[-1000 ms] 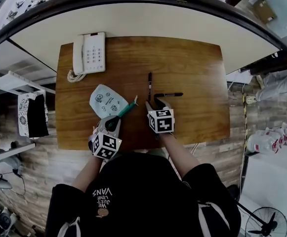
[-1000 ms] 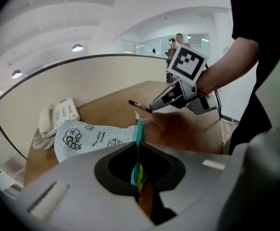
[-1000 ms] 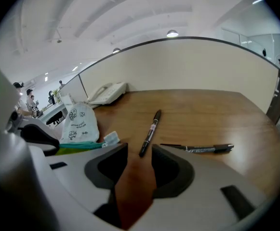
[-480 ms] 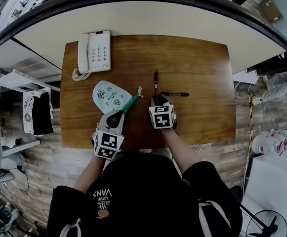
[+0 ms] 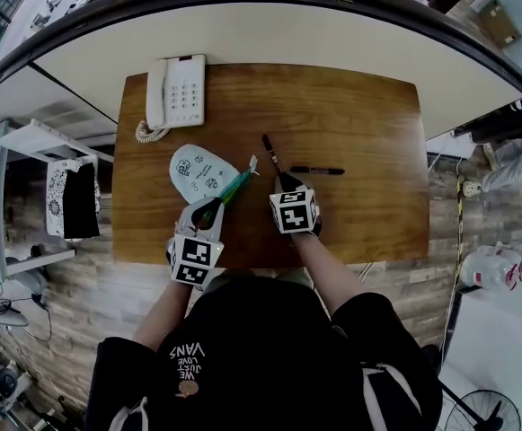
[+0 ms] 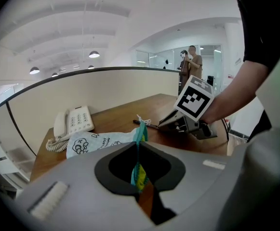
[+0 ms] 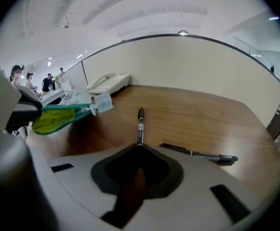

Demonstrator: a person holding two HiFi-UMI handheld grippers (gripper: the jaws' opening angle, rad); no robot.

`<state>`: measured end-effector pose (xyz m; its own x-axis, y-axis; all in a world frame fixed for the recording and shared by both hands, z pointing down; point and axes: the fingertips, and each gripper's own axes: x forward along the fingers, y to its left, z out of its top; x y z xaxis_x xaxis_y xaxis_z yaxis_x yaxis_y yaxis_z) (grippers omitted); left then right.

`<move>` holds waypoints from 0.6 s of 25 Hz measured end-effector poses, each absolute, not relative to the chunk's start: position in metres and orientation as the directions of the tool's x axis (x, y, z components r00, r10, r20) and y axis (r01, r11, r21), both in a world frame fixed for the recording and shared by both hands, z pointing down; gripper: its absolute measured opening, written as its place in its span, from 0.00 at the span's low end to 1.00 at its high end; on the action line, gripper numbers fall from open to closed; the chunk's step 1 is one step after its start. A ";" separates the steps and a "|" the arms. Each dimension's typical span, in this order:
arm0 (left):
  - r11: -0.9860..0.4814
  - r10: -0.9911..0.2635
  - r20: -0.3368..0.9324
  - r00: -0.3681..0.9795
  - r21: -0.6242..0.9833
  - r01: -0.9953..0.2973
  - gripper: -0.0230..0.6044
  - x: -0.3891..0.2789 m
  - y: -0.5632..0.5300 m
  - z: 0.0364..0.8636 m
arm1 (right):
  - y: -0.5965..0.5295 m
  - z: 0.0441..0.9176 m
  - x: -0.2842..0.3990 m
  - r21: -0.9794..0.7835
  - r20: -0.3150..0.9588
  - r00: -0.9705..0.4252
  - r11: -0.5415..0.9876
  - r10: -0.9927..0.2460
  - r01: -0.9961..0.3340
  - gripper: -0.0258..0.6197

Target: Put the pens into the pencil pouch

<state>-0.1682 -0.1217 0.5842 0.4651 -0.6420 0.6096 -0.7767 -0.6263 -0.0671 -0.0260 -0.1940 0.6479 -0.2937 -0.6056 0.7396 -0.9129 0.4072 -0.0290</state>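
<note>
left tongs [image 5: 212, 208]: clamped on soft fabric pouch [image 5: 198, 167] | right tongs [image 5: 283, 180]: just closed onto slim black pen [image 5: 269, 149]

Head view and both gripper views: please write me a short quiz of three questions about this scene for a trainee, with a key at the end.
1. True or false: the right gripper is empty.
2. What does the left gripper grip? A a cup; B the zipper edge of the pouch; C a ruler.
3. How many pens lie free on the table?
Key: 1 false: its jaws have just been closing and now clamp the held pen by its end. 2 B. 3 one, the loose pen to the right of the right gripper.
</note>
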 end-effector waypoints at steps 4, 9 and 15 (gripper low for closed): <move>-0.601 -0.657 0.609 0.444 -0.067 -0.797 0.08 -0.170 -0.120 0.586 | -0.179 0.640 -0.023 -0.066 0.724 -0.321 0.401 -0.611 -0.914 0.11; -0.592 -0.679 0.590 0.438 -0.086 -0.801 0.08 -0.160 -0.127 0.576 | -0.155 0.616 -0.018 -0.130 0.683 -0.381 0.409 -0.624 -0.903 0.11; -0.576 -0.689 0.587 0.426 -0.086 -0.813 0.08 -0.153 -0.131 0.583 | -0.130 0.591 -0.015 -0.164 0.645 -0.441 0.451 -0.624 -0.878 0.11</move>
